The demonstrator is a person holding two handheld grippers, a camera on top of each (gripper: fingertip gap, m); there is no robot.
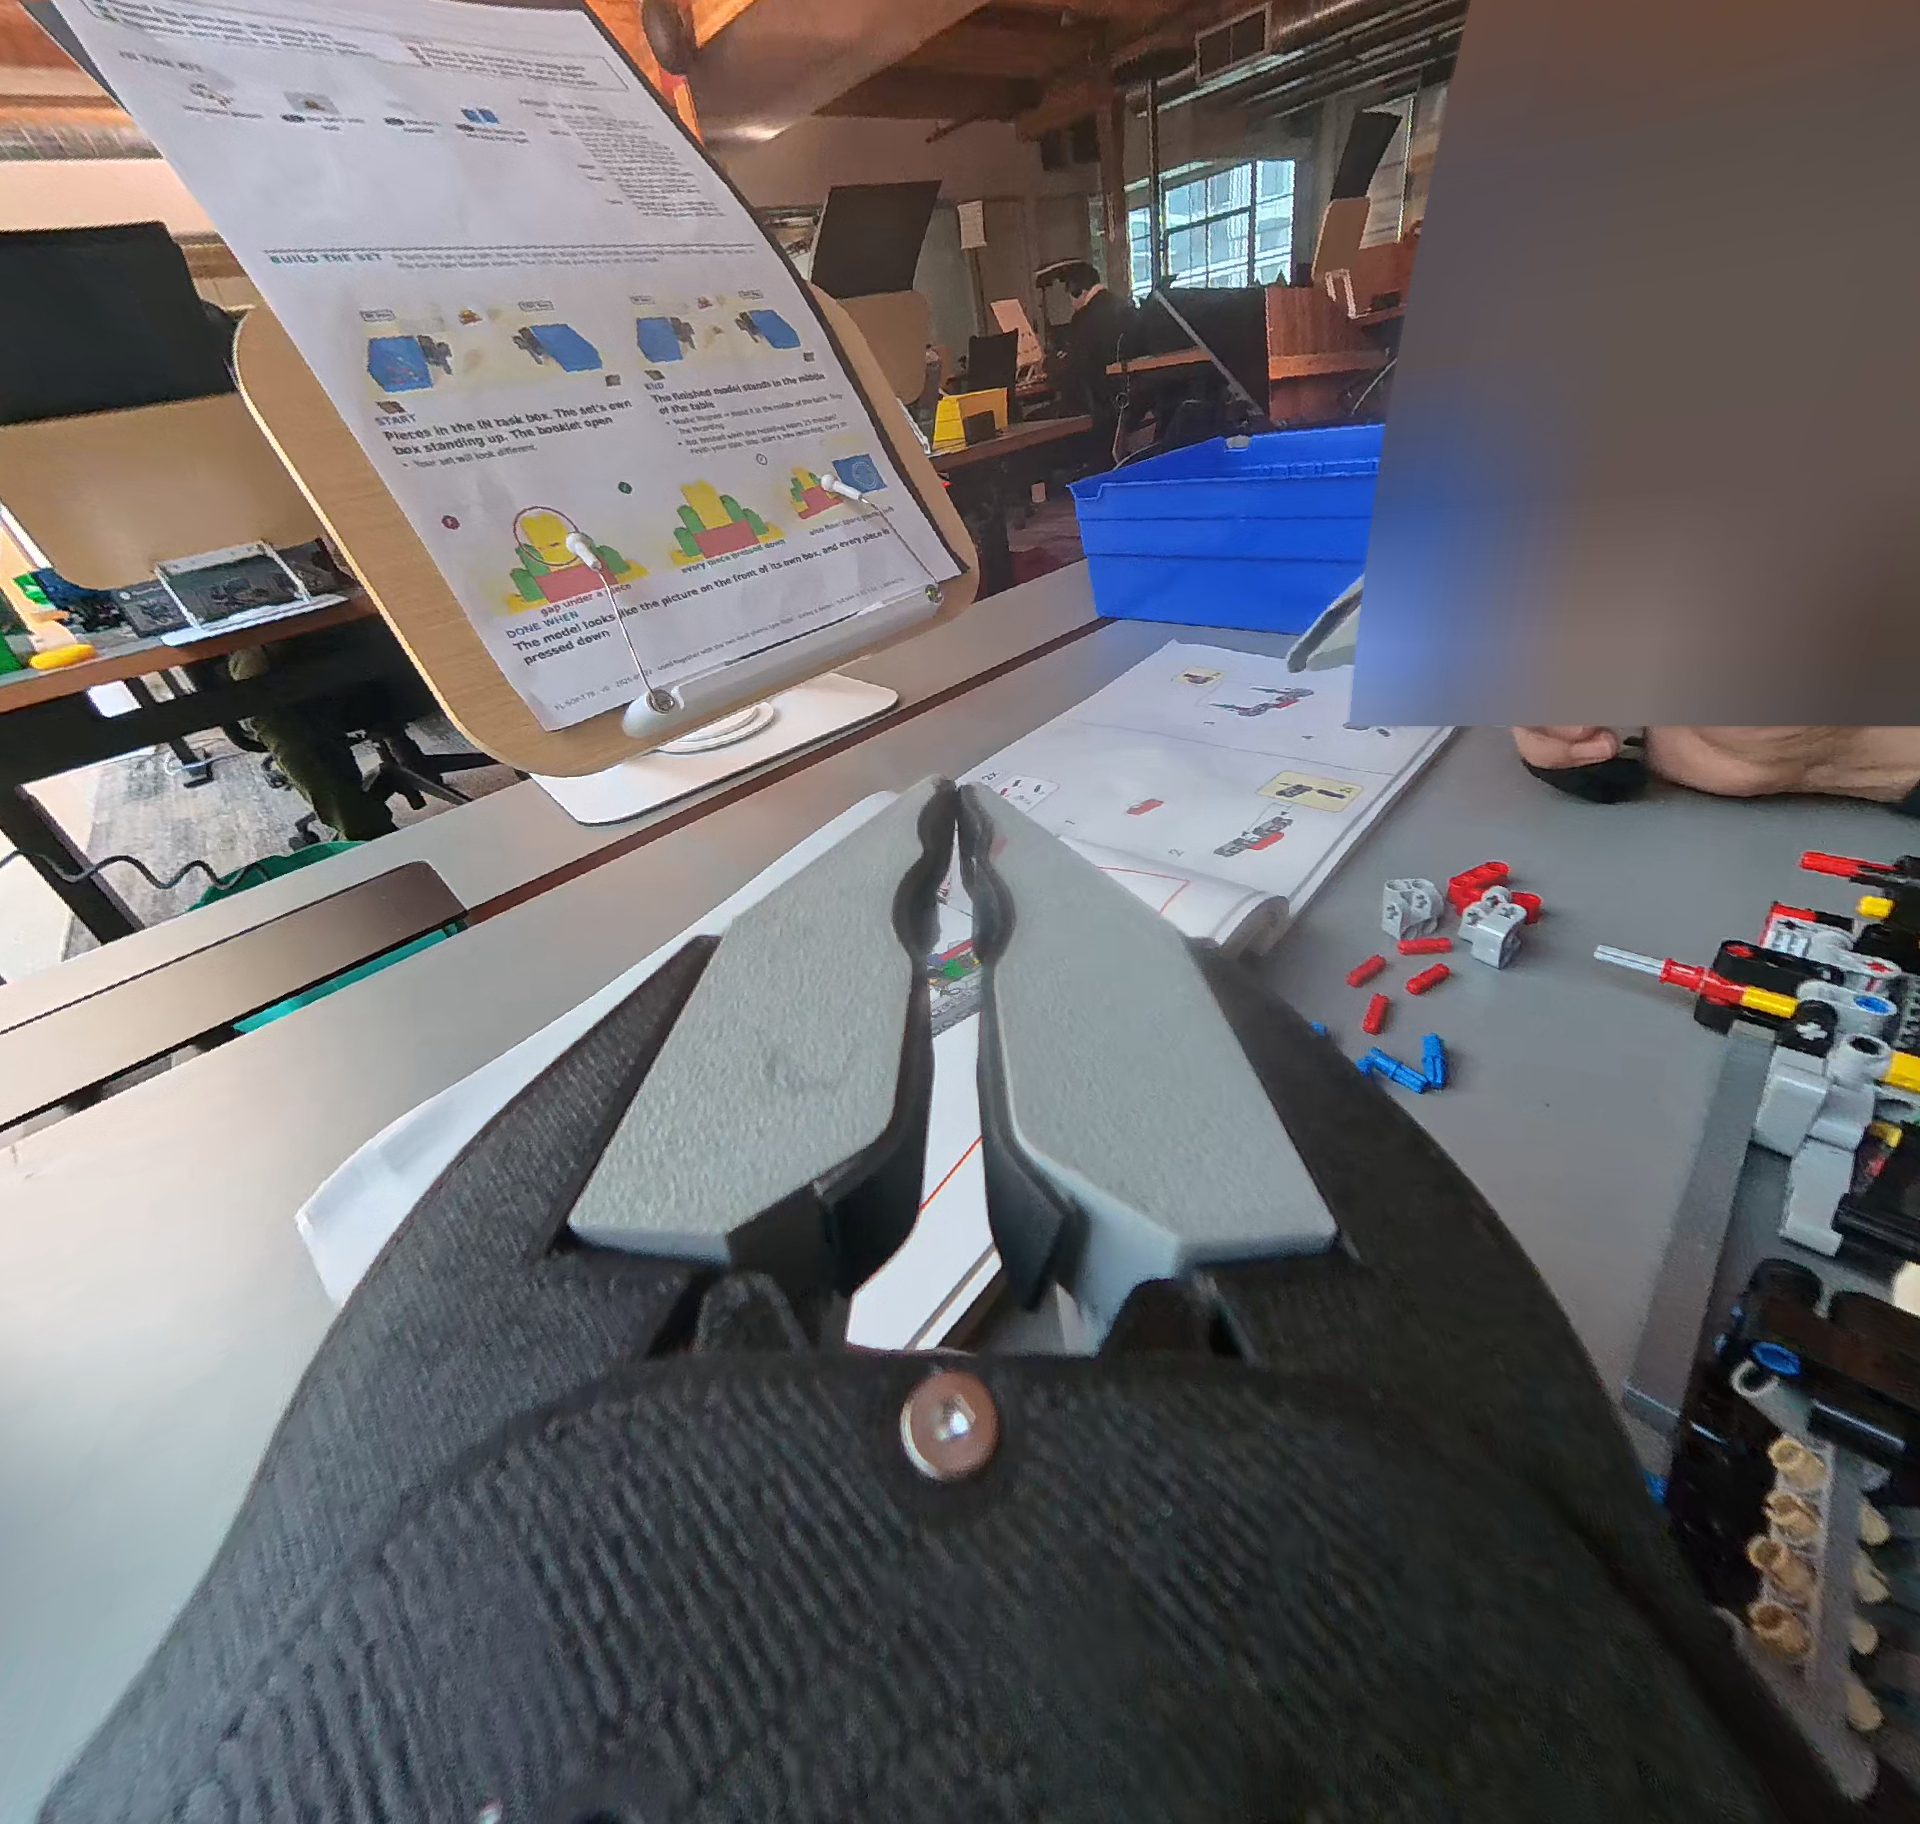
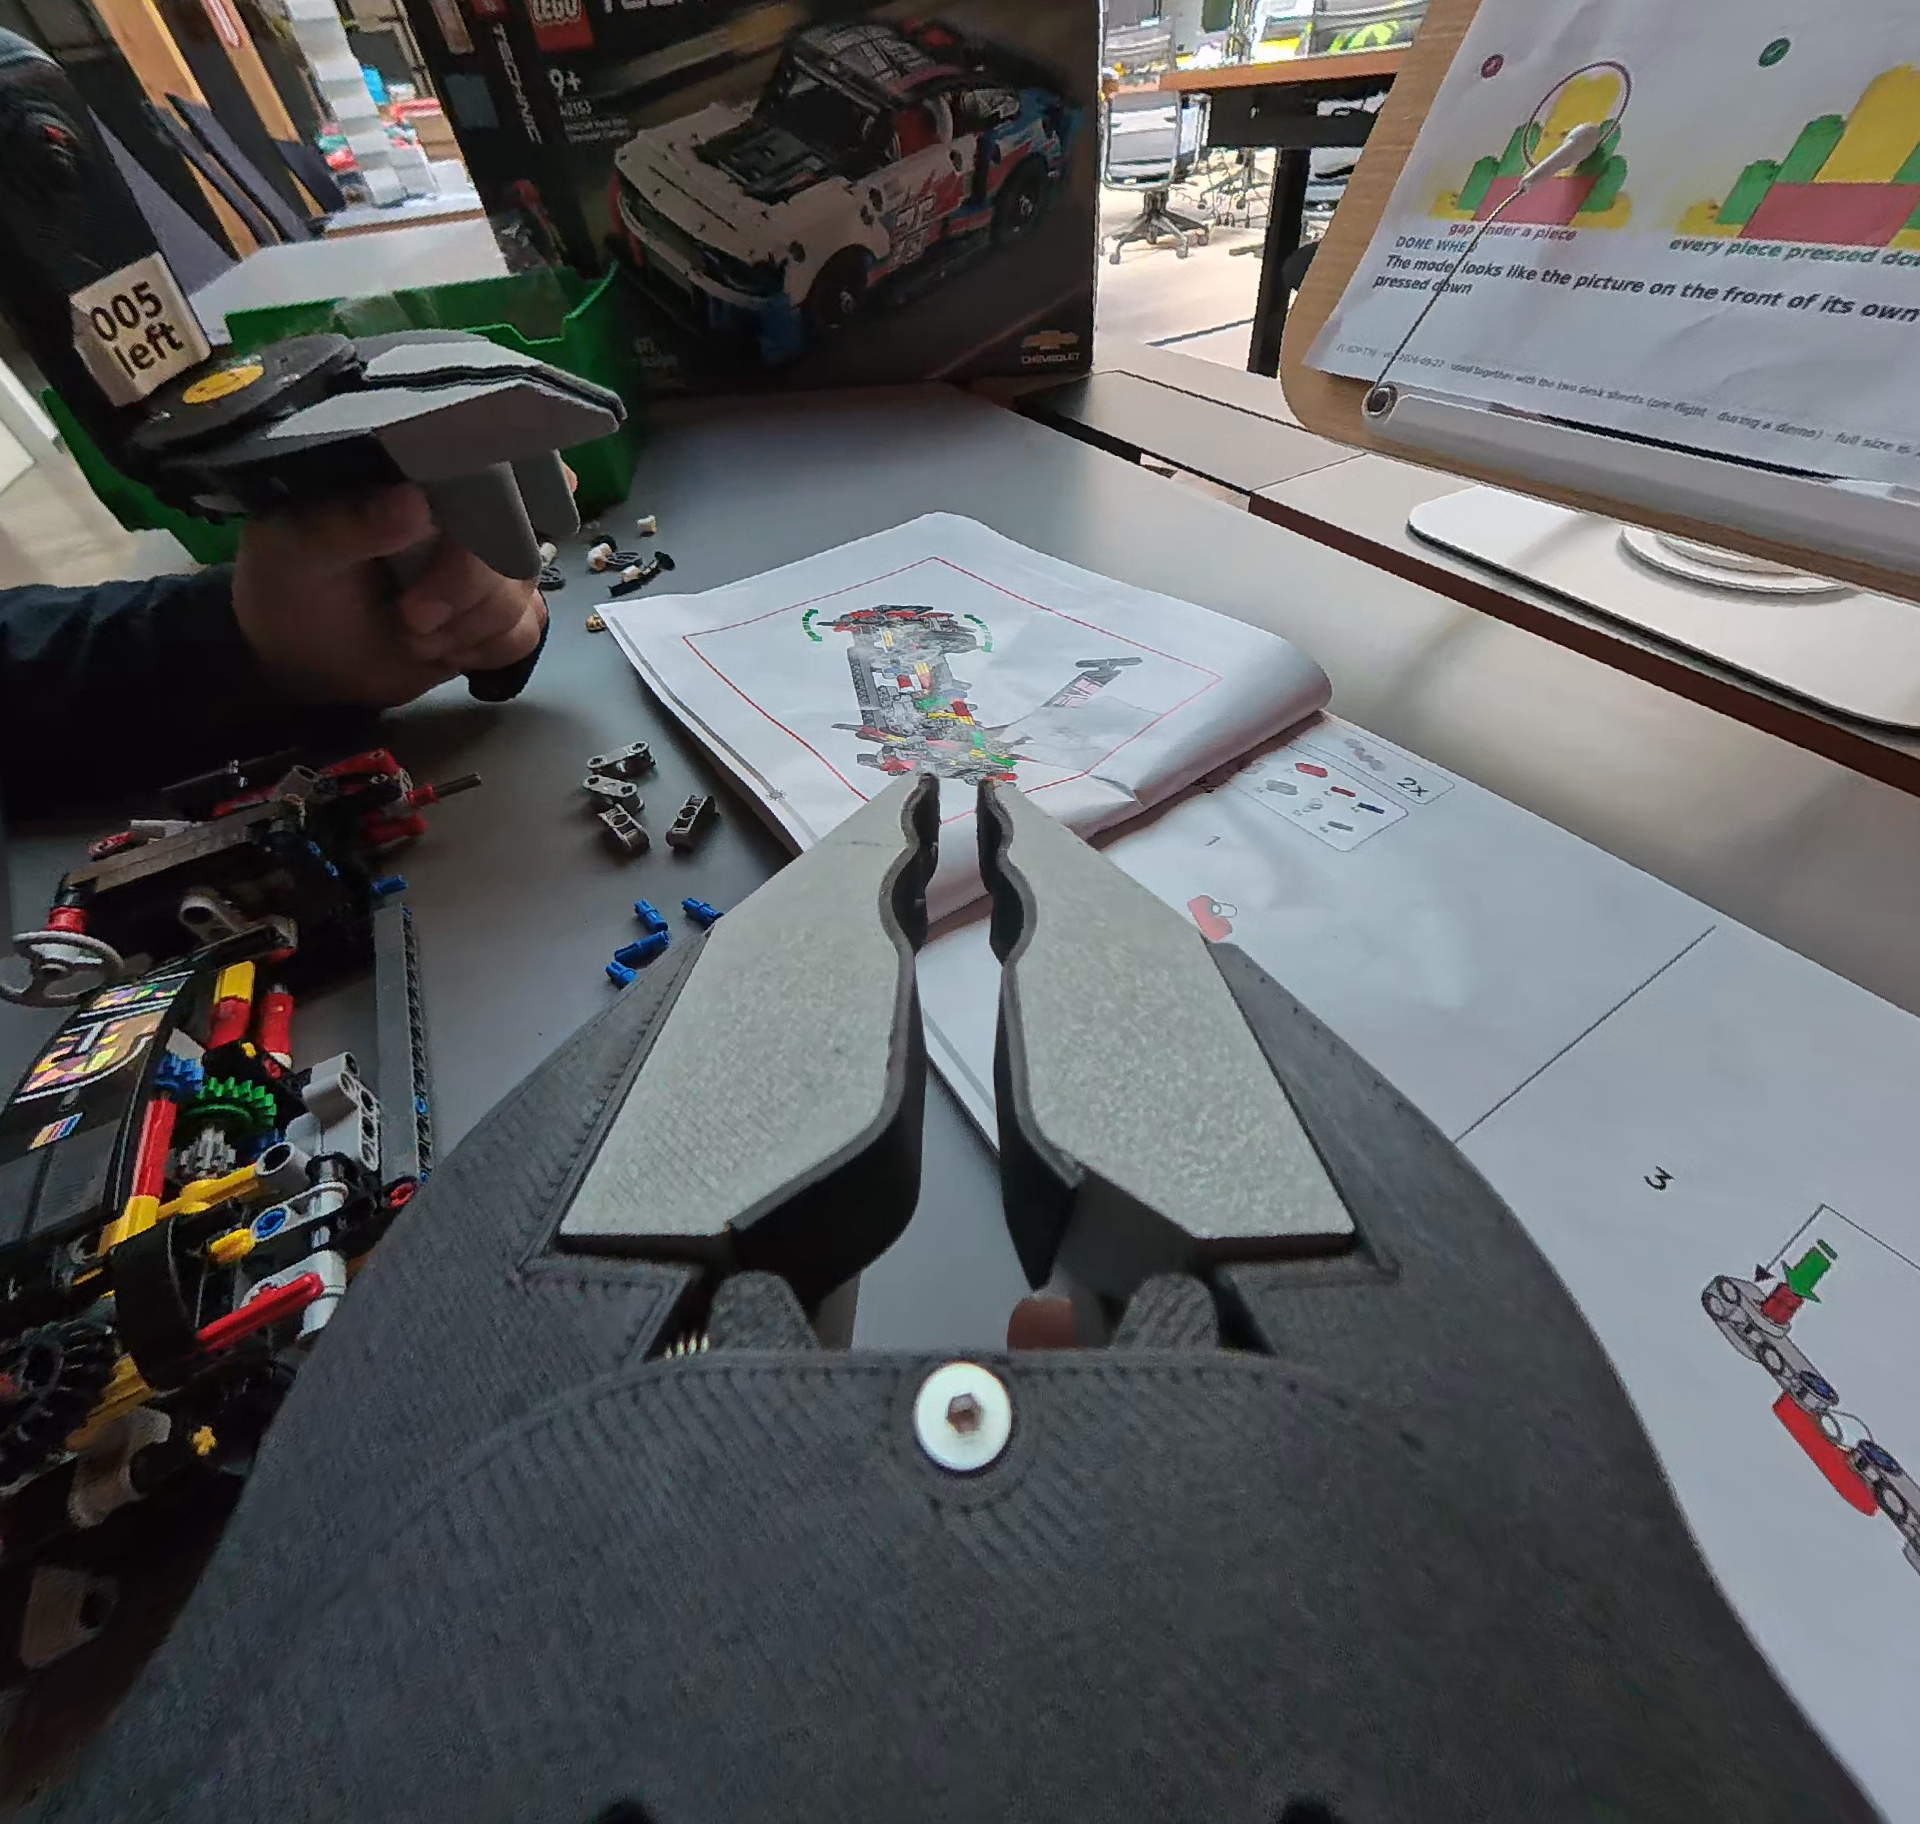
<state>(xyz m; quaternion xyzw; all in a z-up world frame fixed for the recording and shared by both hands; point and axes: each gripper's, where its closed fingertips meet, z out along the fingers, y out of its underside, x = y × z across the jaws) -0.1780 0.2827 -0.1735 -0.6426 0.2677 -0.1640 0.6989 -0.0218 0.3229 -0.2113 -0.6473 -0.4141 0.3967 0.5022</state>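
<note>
- Partly built toy car chassis [image 2: 177,1130], black with yellow, red and blue plastic pieces, lies along the left edge of the grey bench [image 2: 499,901], its long axis running from the near edge away.
- Left gripper [image 1: 958,792] has its grey fingers meeting at the tips with nothing between them; it hangs over the left page of the open white paper instruction booklet [image 2: 935,652], nearer the bench's left side than the other gripper.
- Small blue plastic pins [image 2: 649,938] lie loose on the bench between the chassis and the booklet's left edge, with dark grey connector pieces [image 2: 634,798] beyond them.
- Right gripper [image 2: 958,787] shows a narrow slit between its fingertips and grips nothing; it points along the booklet's fold, the paper just below and ahead.
- Upright cardboard toy-set box [image 2: 779,143] stands at the far edge.
- Wooden document stand [image 2: 1340,268] with a printed sheet stands at the far right.
</note>
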